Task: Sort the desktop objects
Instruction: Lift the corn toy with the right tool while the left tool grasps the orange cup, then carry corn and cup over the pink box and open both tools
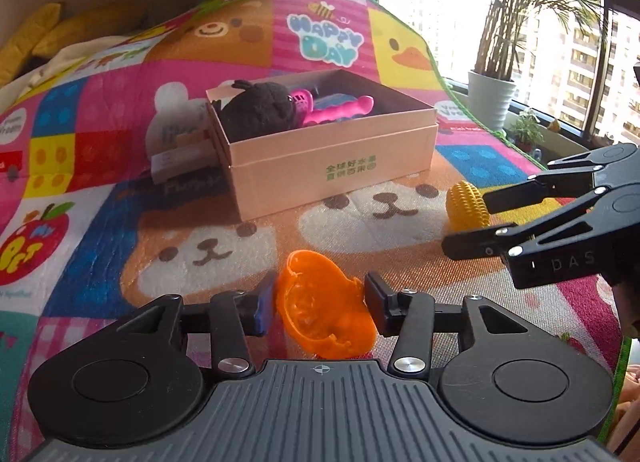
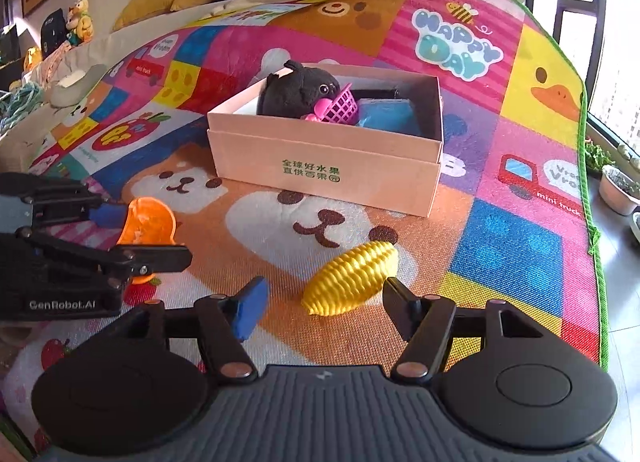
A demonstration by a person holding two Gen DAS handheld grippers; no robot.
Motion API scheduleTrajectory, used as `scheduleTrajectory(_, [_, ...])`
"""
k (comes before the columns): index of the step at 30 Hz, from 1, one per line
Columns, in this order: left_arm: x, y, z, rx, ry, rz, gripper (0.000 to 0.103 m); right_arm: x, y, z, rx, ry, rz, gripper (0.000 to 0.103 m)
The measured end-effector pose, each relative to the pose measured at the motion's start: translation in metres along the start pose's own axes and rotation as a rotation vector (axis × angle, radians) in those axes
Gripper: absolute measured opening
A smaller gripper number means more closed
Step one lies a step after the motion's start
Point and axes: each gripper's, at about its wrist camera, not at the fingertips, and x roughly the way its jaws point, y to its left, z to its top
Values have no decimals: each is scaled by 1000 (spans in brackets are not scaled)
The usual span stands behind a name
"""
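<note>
An orange see-through plastic toy (image 1: 320,302) rests on the play mat with my left gripper (image 1: 320,308) shut on it, one pad against each side. From the right wrist view the same orange toy (image 2: 146,222) sits between the left gripper (image 2: 148,236) jaws. A yellow ribbed corn toy (image 2: 350,282) lies on the mat. My right gripper (image 2: 326,304) is open, with the corn's near end between its fingers and both pads clear of it. The left wrist view shows the right gripper (image 1: 466,222) straddling the corn (image 1: 466,206).
A pink cardboard box (image 1: 332,166) (image 2: 320,174) stands beyond both toys, holding a black plush (image 2: 300,92), a pink basket (image 2: 340,108) and a blue item. The mat's green edge (image 2: 592,182) drops off at the right. Potted plants (image 1: 492,98) stand by the window.
</note>
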Motion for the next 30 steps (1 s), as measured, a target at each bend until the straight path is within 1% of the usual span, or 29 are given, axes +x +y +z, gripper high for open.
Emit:
scheduleTrajectory(1, [0,0,-1,-1,2,-1,51,0,-1,2,13,-3,1,64])
scheduleTrajectory(3, [1,0,-2,-4,5,-2,51,4,-4,5,36,-2,0,60])
scheduleTrajectory(4, [1,0,-2,-6,6,-2,51,6,-5,6,42,3,-5,54])
scheduleTrajectory(5, [1,1,-3,-7,6,-1,51,9,-6,7,49,11,-14,44])
scheduleTrajectory(7, [1,1,-4,-9,7,0,51,16,-8,7,56,38,-25,30])
scheduleTrajectory(11, [-4,-1,-4,-2,7,4,51,9,-7,4,48,38,-19,30])
scheduleTrajectory(18, [-22,-14,-5,40,-7,4,51,-36,1,1,-28,-35,-35,30])
scheduleTrajectory(24, [-54,-29,14,77,-114,0,51,-81,-1,13,-47,-143,-53,30])
scheduleTrajectory(28, [-63,-37,50,144,-205,19,51,-109,-5,40,-54,-256,-61,30])
scheduleTrajectory(30, [-57,-40,73,166,-246,27,51,-119,-13,64,-49,-310,-47,30])
